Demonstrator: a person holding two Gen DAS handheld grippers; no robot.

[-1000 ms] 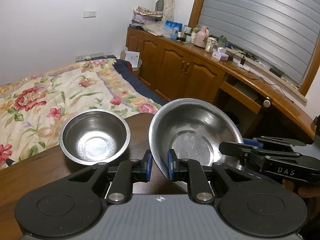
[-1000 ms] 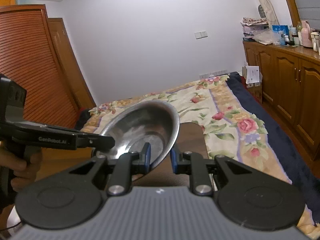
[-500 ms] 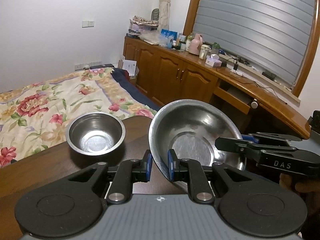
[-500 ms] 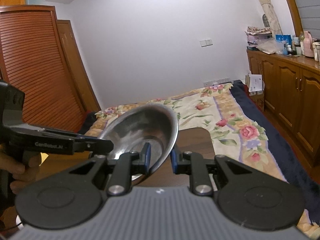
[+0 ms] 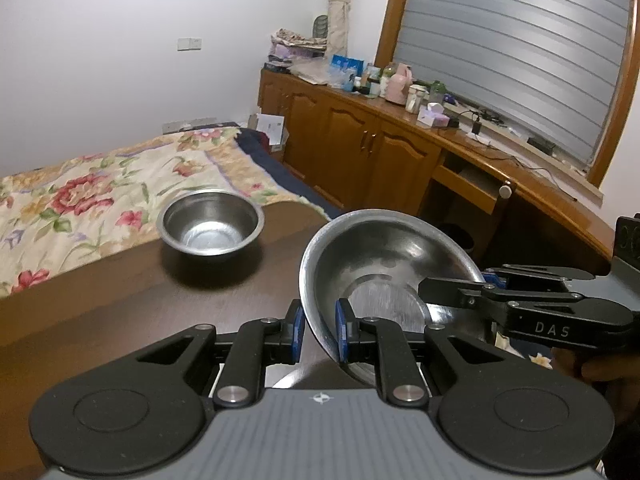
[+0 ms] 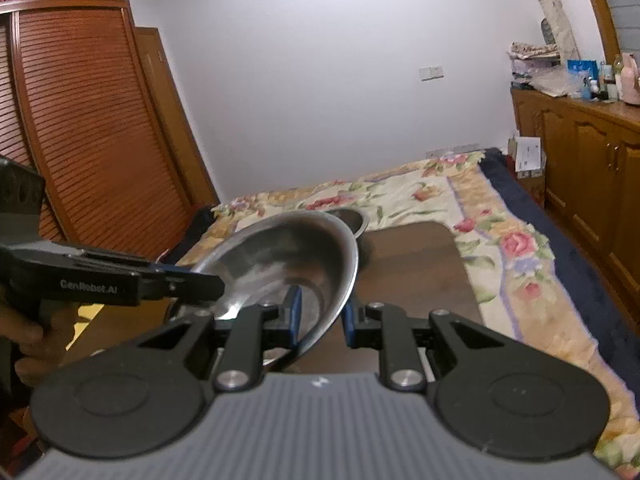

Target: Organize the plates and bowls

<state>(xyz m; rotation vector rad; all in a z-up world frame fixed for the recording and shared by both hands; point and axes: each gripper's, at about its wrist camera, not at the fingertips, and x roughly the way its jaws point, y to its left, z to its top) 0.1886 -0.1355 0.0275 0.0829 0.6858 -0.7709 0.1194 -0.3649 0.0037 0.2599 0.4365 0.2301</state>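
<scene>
both sets of jaws are clamped on the rim of the wide steel plate (image 5: pixel 384 276), the left gripper (image 5: pixel 318 330) pinching its near edge and the right gripper (image 6: pixel 320 314) biting the opposite edge, so the plate hangs tilted above the dark wooden counter (image 5: pixel 120 300). beyond the plate, well apart from it, the small steel bowl (image 5: pixel 211 223) sits upright on the counter near its far edge, and past that edge lies the bed (image 5: pixel 80 204) with its floral cover.
</scene>
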